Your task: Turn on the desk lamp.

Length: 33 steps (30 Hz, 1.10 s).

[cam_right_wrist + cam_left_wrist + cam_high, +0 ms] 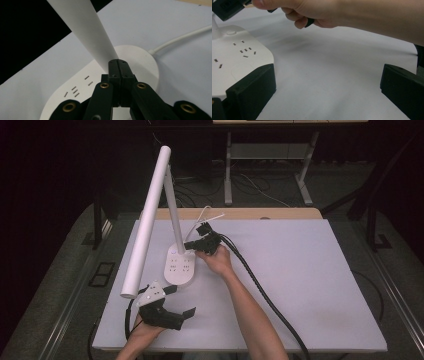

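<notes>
A white desk lamp stands at the mat's left. It has a long bar head (147, 220), a slim stem (175, 215) and a rounded base (180, 267) with socket slots. In the right gripper view the stem (85, 27) rises just beyond my right gripper (118, 63). Its jaws are shut together, with nothing seen between them, and their tips are over the base (140, 60) at the stem's foot. My right gripper (192, 245) reaches in from the right. My left gripper (180, 301) stands open near the front edge. Its left jaw is beside the base (234, 57), and bare mat lies in the gap (325, 90).
The lamp's white cord (202, 215) runs off the back of the base (180, 38). A thick black cable (265, 295) trails from the right gripper across the white mat (310, 285). The right hand (324, 12) hovers ahead of the left gripper. A table frame (227, 170) stands beyond the far edge.
</notes>
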Each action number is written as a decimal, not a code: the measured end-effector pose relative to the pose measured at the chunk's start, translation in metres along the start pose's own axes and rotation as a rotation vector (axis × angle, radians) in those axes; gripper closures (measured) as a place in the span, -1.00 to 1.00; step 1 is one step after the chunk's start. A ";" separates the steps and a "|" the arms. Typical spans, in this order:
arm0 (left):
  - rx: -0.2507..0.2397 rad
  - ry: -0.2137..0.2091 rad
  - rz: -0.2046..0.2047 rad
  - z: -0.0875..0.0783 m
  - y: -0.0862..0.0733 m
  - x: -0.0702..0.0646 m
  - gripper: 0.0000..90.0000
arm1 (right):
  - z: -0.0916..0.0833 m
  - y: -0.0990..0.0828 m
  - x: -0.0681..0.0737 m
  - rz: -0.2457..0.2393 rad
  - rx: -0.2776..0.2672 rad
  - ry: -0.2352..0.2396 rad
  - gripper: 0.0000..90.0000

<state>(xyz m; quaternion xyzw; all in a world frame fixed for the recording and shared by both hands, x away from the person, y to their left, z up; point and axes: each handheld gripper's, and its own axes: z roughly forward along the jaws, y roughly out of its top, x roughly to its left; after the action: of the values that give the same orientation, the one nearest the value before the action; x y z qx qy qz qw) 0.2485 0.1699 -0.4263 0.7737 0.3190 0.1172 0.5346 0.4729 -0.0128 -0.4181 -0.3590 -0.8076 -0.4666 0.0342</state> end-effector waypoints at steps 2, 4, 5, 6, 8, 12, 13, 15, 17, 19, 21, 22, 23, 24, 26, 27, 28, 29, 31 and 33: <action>0.000 -0.001 0.000 0.000 0.000 0.000 -1.00 | 0.001 -0.001 -0.001 0.004 0.005 0.000 0.98; 0.000 0.000 0.000 0.000 0.000 0.000 -1.00 | 0.004 -0.003 -0.004 0.016 0.008 -0.004 0.98; 0.000 0.000 0.000 0.000 0.000 0.000 -1.00 | 0.004 -0.003 -0.004 0.016 0.008 -0.004 0.98; 0.000 0.000 -0.001 0.000 0.000 0.000 -1.00 | 0.005 -0.004 -0.006 0.019 0.009 -0.006 0.98; 0.001 0.000 0.000 0.000 0.000 0.000 -1.00 | 0.006 -0.005 -0.008 0.017 0.013 -0.008 0.98; 0.001 0.000 0.000 0.000 0.000 0.000 -1.00 | 0.008 -0.006 -0.009 0.024 0.021 -0.008 0.98; 0.001 -0.001 -0.003 0.000 0.000 0.000 -1.00 | 0.010 -0.007 -0.009 0.025 0.022 -0.017 0.98; 0.001 -0.001 -0.003 0.000 0.000 0.000 -1.00 | 0.011 -0.009 -0.008 0.037 0.017 -0.027 0.98; 0.000 -0.001 -0.004 0.000 0.000 0.000 -1.00 | 0.012 -0.009 -0.007 0.033 0.011 -0.034 0.99; -0.001 0.000 -0.003 -0.001 0.000 0.000 -1.00 | 0.011 -0.010 -0.007 0.033 0.014 -0.033 0.99; -0.003 -0.001 -0.003 -0.001 0.000 -0.001 -1.00 | 0.013 -0.013 -0.007 0.044 0.007 -0.015 0.99; -0.003 -0.001 -0.004 -0.001 0.000 -0.001 -1.00 | 0.013 -0.014 -0.006 0.042 -0.001 -0.016 0.99; -0.003 0.000 -0.004 0.000 0.000 -0.001 -1.00 | 0.013 -0.015 -0.005 0.032 -0.005 -0.024 0.99; -0.001 0.000 -0.001 0.000 0.000 -0.001 -1.00 | 0.014 -0.015 -0.004 0.022 -0.008 -0.031 0.99; -0.002 0.000 0.000 -0.001 0.000 -0.001 -1.00 | 0.014 -0.015 -0.005 0.027 -0.009 -0.025 0.99; -0.002 0.000 0.000 -0.001 0.000 -0.001 -1.00 | 0.013 -0.015 -0.006 0.037 -0.008 -0.017 0.99; -0.003 0.001 0.000 -0.001 0.000 -0.001 -1.00 | 0.013 -0.015 -0.008 0.049 -0.010 -0.009 0.99; -0.004 0.001 -0.001 -0.001 0.000 -0.001 -1.00 | 0.013 -0.016 -0.010 0.058 -0.018 0.003 0.99; -0.002 0.002 -0.003 -0.001 0.000 -0.001 -1.00 | 0.013 -0.017 -0.012 0.072 -0.025 0.019 0.99; -0.003 0.002 -0.002 -0.001 0.000 0.000 -1.00 | 0.013 -0.021 -0.018 0.107 -0.044 0.053 0.99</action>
<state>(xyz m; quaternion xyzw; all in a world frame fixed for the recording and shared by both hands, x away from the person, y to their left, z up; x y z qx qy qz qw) 0.2473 0.1707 -0.4258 0.7725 0.3204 0.1179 0.5355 0.4769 -0.0191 -0.4476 -0.3899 -0.7757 -0.4909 0.0726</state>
